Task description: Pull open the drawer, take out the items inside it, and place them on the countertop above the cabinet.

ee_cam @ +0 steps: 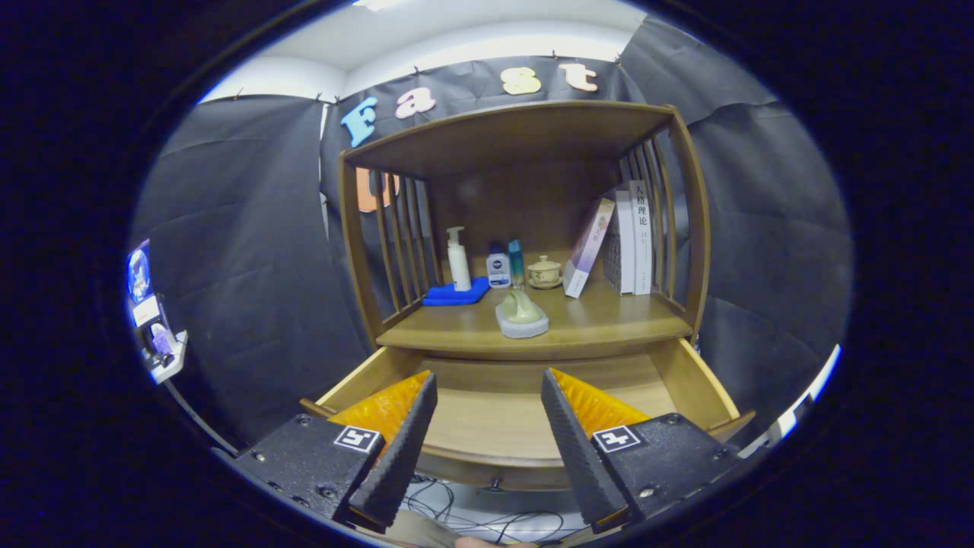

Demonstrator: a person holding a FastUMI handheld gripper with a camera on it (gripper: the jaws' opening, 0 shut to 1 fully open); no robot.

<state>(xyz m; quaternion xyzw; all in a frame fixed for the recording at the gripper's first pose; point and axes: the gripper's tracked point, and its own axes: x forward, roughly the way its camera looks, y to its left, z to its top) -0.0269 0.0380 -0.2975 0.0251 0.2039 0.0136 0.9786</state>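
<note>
The tongs [487,426] stand open, their two fingers spread well apart with nothing between them, poised over the drawer [689,373] of a wooden cabinet [696,228]. The drawer is pulled out toward the camera; its pale wooden floor shows bare between and beyond the fingers, and no item is seen on the visible part of it. Its front edge lies just under the fingertips, with a small knob [495,482] at the middle of the front. Above the drawer is the desk [609,323], the cabinet's countertop, enclosed by slatted sides and a top board. On the desk, nearest the front edge, rests a pale green object on a grey base [521,313]; what it is cannot be told. Behind it to the left a white pump bottle [458,260] stands upright on a blue cloth [456,295]. Just beside that stand a small bottle with a dark cap [498,266] and a slim teal bottle [516,262], both upright. A lidded ceramic cup [545,272] on a saucer sits to their right. Further right, one book [587,247] leans against a row of upright white books [633,240] set by the right slats. Loose cables [472,517] lie on the floor below the drawer front. Black cloth hangs behind and to both sides of the cabinet.
</note>
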